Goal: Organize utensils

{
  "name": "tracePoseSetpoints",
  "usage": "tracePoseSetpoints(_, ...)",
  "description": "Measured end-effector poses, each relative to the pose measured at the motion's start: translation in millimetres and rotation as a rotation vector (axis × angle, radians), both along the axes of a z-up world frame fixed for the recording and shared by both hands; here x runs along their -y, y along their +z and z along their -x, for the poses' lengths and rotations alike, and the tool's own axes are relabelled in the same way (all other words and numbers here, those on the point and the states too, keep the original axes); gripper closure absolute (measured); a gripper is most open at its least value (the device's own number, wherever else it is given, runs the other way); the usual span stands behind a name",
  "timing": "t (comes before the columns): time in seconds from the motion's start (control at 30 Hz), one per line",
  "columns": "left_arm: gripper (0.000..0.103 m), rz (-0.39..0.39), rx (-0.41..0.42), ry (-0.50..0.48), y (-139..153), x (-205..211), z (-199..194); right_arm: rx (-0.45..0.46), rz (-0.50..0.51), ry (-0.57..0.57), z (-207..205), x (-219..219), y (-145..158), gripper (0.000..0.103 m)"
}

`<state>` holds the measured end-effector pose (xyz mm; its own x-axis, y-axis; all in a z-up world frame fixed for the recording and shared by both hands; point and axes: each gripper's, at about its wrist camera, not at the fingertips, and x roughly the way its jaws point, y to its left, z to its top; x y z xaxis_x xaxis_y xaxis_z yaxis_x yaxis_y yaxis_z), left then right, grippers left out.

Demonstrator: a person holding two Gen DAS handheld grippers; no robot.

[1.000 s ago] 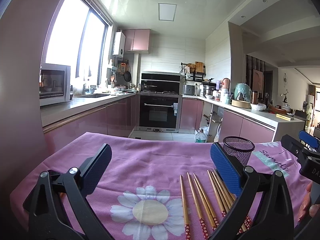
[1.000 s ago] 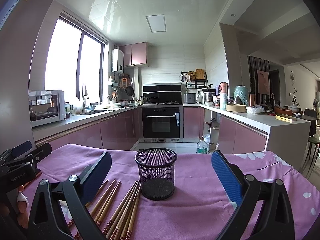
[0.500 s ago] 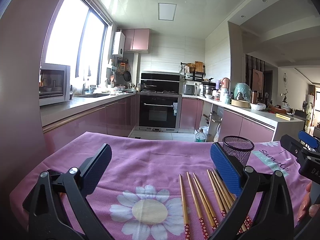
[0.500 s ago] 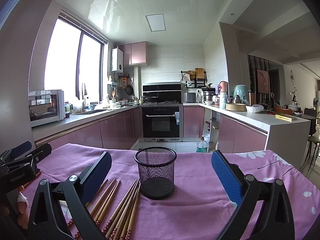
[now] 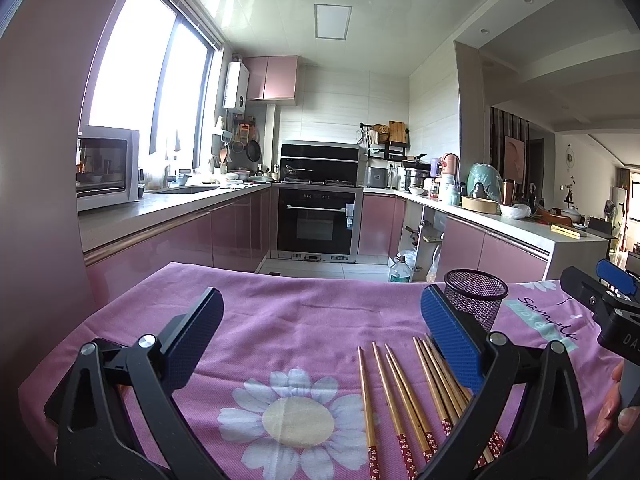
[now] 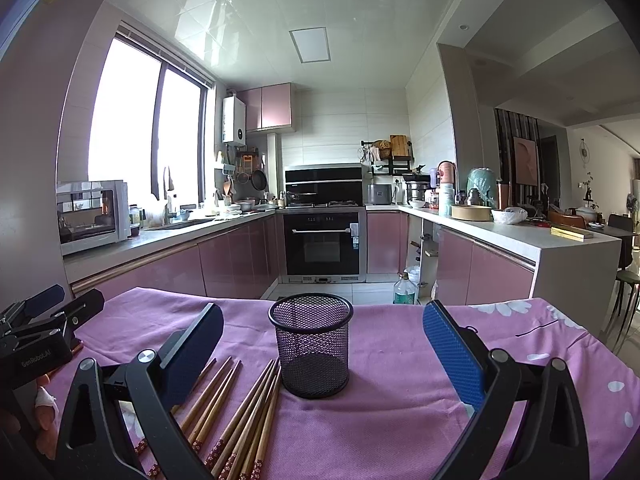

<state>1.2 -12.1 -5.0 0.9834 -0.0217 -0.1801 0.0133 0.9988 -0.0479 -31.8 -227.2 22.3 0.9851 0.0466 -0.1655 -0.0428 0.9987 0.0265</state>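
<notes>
Several wooden chopsticks (image 5: 404, 396) with red flowered ends lie side by side on the pink flowered tablecloth (image 5: 280, 328). A black mesh cup (image 5: 476, 300) stands upright just beyond them. My left gripper (image 5: 320, 336) is open and empty, to the left of and above the chopsticks. In the right wrist view the mesh cup (image 6: 312, 348) stands between the open fingers of my right gripper (image 6: 320, 344), a little ahead of them, and the chopsticks (image 6: 236, 412) lie to its lower left. The right gripper holds nothing.
The table's far edge drops to a tiled kitchen floor with a plastic bottle (image 6: 404, 288). Pink cabinets, an oven (image 6: 324, 240) and worktops stand beyond. The other gripper shows at each view's side: the right one (image 5: 600, 304) and the left one (image 6: 44, 332).
</notes>
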Motion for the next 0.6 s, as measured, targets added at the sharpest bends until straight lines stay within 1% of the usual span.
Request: tracePoseSetpoints(0.6,0.006,0.003,-0.013,-0.002,-5.4,1.4,-2.7,-0.016,-0.005,0.005,-2.8,1.2,-1.5,0.006)
